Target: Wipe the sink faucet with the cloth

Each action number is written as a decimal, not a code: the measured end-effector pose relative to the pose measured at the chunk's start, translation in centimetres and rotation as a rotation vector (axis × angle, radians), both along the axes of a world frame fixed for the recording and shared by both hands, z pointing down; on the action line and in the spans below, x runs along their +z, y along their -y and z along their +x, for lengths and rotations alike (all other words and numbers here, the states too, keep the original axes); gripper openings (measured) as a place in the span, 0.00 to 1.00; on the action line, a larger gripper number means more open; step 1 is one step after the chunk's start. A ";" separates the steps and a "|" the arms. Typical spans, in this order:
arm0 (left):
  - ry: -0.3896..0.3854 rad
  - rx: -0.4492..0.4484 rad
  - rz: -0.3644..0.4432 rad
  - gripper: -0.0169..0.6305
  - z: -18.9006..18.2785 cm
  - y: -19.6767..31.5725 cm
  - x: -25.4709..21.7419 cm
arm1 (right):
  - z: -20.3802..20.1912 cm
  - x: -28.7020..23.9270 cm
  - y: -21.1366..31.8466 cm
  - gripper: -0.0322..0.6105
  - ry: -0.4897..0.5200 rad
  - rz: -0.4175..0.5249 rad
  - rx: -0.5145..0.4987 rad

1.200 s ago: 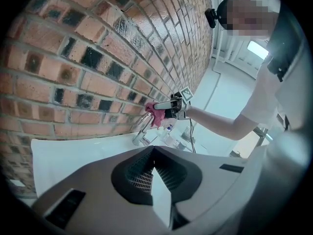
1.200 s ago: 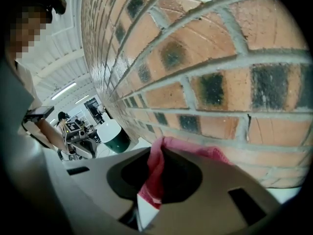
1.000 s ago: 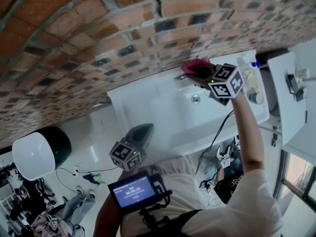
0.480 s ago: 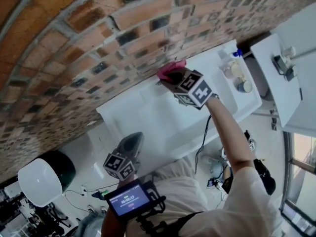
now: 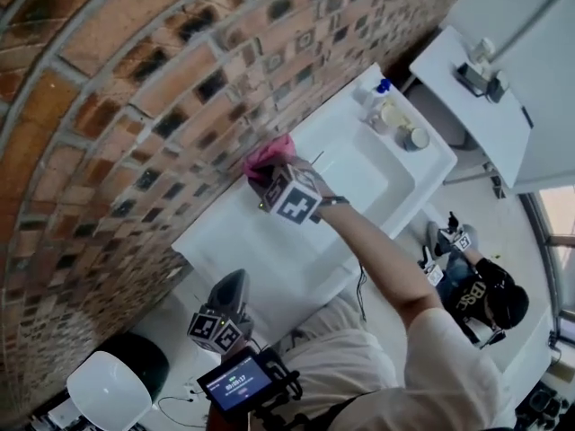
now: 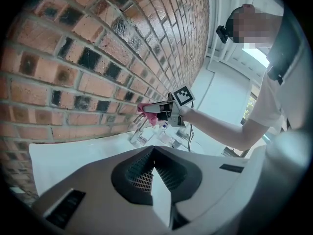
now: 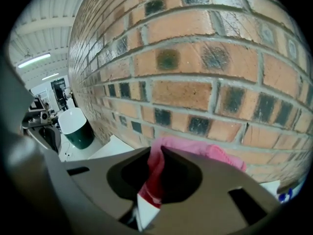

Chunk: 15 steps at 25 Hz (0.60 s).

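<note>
The cloth [image 5: 269,153], pink and bunched up, sits at the back edge of the white sink [image 5: 269,254], close against the brick wall [image 5: 135,79]. The right gripper [image 5: 267,176] has its jaws closed on a fold of it. In the right gripper view the pink fabric runs up from between the pads and spreads over the jaw tips toward the bricks. From the left gripper view the chrome faucet [image 6: 137,128] rises off the sink deck right under the cloth, which meets its top end. How much of the spout the fabric covers cannot be made out. The person's right arm [image 5: 377,259] stretches out over the basin to reach there. The left gripper [image 5: 231,285] hangs near the front corner of the sink, well apart from the faucet, with its jaws pressed together and nothing between them. A few small bottles [image 5: 382,106] stand at the sink's far end.
</note>
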<state>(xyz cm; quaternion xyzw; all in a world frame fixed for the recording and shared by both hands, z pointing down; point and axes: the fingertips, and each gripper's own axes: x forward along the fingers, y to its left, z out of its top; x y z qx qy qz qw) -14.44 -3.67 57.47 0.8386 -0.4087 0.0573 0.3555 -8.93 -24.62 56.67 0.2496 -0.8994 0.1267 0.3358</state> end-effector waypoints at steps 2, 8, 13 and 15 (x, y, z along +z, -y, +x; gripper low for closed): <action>0.001 0.001 -0.002 0.03 -0.2 -0.2 0.0 | -0.4 0.6 -0.6 0.13 -0.046 0.024 -0.007; 0.011 0.003 -0.009 0.03 -0.8 -0.4 -0.7 | -1.5 1.4 -1.0 0.13 -0.108 0.126 0.013; 0.012 -0.006 -0.020 0.03 -1.4 -0.6 -0.3 | -2.8 2.7 -1.9 0.13 -0.120 0.197 0.018; 0.006 -0.012 -0.025 0.03 -1.7 -0.6 -0.2 | -3.4 3.2 -2.2 0.13 -0.115 0.255 0.035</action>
